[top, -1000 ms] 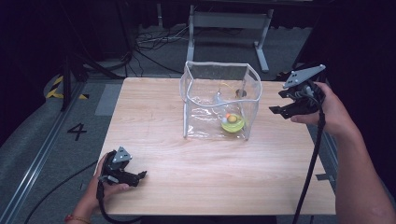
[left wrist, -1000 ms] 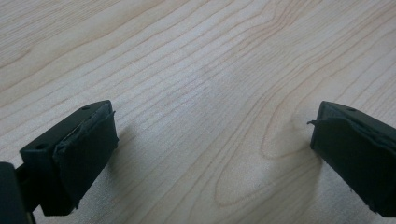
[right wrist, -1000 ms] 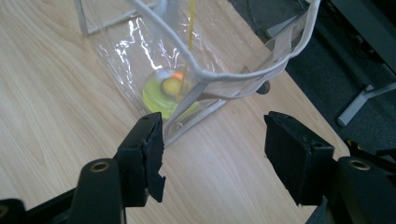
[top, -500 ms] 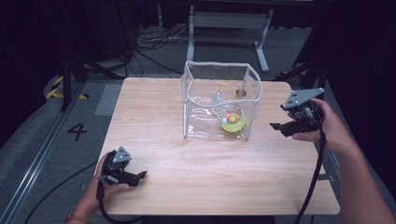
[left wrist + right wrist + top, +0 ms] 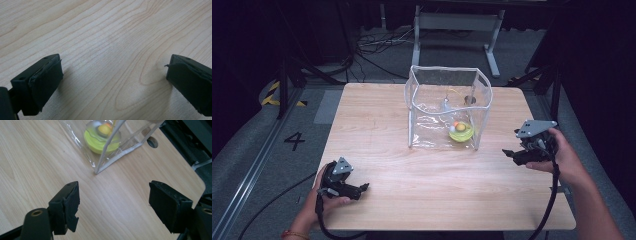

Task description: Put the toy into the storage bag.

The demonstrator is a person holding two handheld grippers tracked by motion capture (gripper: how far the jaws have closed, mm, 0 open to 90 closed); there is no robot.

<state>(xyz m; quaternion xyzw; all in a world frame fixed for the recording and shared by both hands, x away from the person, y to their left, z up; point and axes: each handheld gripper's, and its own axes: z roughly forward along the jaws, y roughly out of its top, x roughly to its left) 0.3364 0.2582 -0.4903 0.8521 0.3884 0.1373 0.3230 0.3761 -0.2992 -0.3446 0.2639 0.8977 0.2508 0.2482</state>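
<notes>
A pale wood-grain counter (image 5: 422, 200) carries a clear, soft-walled plastic bin (image 5: 447, 107) toward its far middle, with a lime-green round dish (image 5: 461, 132) inside. The right tool (image 5: 512, 154) hovers just right of the bin — its jaws have just been opening, nothing between them. The left tool (image 5: 362, 189) rests near the counter's near-left corner, jaws apart.

clear bag (image 5: 447, 112) | upright, open, mid-table | lime dish (image 5: 461, 133) inside, front right corner
</notes>
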